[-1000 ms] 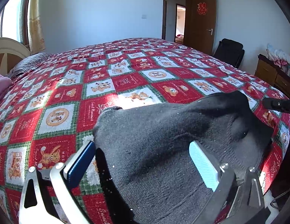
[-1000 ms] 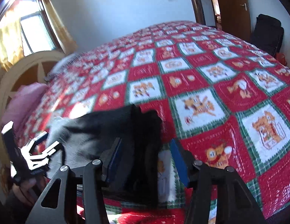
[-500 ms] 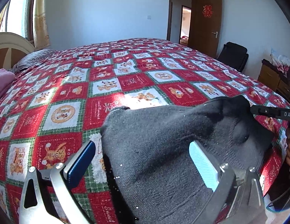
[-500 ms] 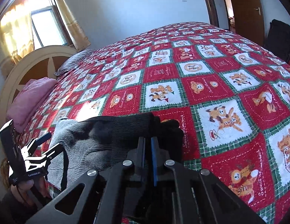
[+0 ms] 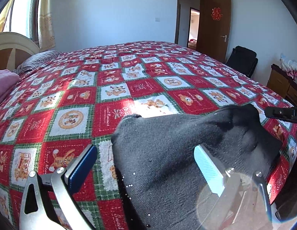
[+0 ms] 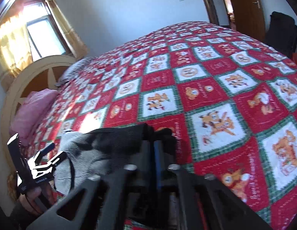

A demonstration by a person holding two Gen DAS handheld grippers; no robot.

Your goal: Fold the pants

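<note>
The bed [image 5: 140, 88] is covered by a quilted bedspread [image 5: 75, 99] in red, white and green squares (bear motifs on most panels). Dark grey pants [image 5: 167, 153] lie bunched on the bedspread at the near edge. A striped pillow [image 5: 39, 59] and a pink folded blanket [image 5: 4, 84] lie at the head end, against the cream arched headboard [image 6: 33, 76].

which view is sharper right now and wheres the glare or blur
Left wrist view: sharp, sunlight blowing out a patch of the quilt just beyond the dark pants, a hazy flare ring low right over the open left gripper. Right wrist view: motion-smeared throughout, window overexposed, right gripper shut on the pants and dark against the light. Both bend straight edges, fisheye style.
</note>
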